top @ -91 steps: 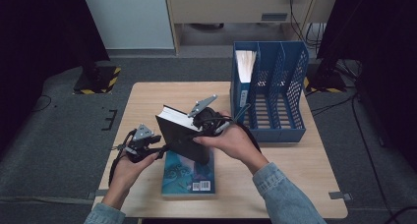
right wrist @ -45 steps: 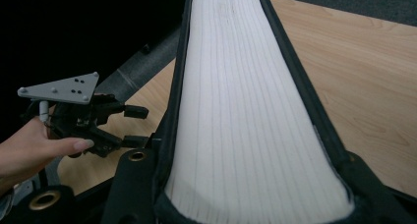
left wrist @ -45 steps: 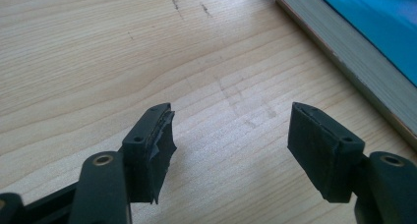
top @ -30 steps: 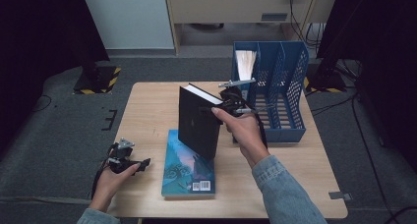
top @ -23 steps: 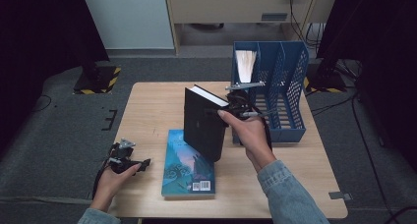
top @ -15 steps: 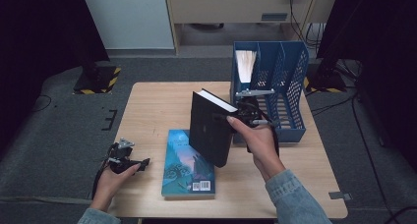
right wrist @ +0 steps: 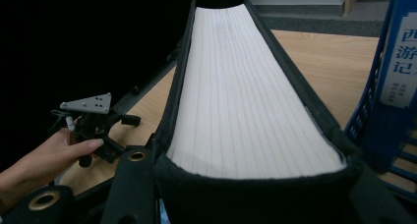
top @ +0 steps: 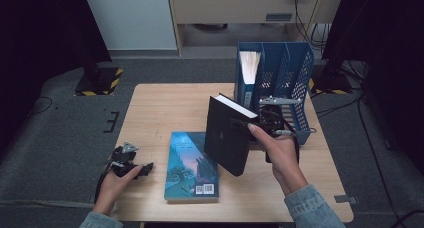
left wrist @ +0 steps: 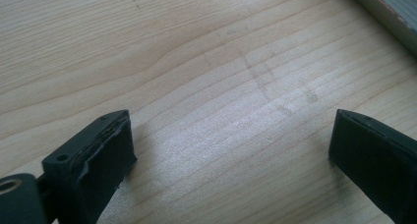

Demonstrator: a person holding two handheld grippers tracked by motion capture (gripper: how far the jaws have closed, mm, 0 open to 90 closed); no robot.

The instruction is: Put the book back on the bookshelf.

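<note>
While my right gripper (top: 252, 129) has its jaws clamped across the thickness of the black hardcover book (top: 227, 135), the book hangs upright above the wooden table (top: 165, 108), tilted a little, just in front of the blue file rack (top: 290, 78). In the right gripper view the white page block (right wrist: 246, 96) runs away from me with a jaw on either cover, so the hold looks square. My left gripper (top: 131, 164) rests on the table near its front left corner, jaws wide apart with only bare wood between them. The teal paperback (top: 192, 165) lies flat between my two hands.

To do this well, I judge I should line the black book's edge up with an empty slot beside the blue-spined book (top: 248, 75) already standing in the rack, keep it vertical so a corner doesn't catch a mesh divider, and lower it until it sits on the floor of the rack before I let the jaws go.
</note>
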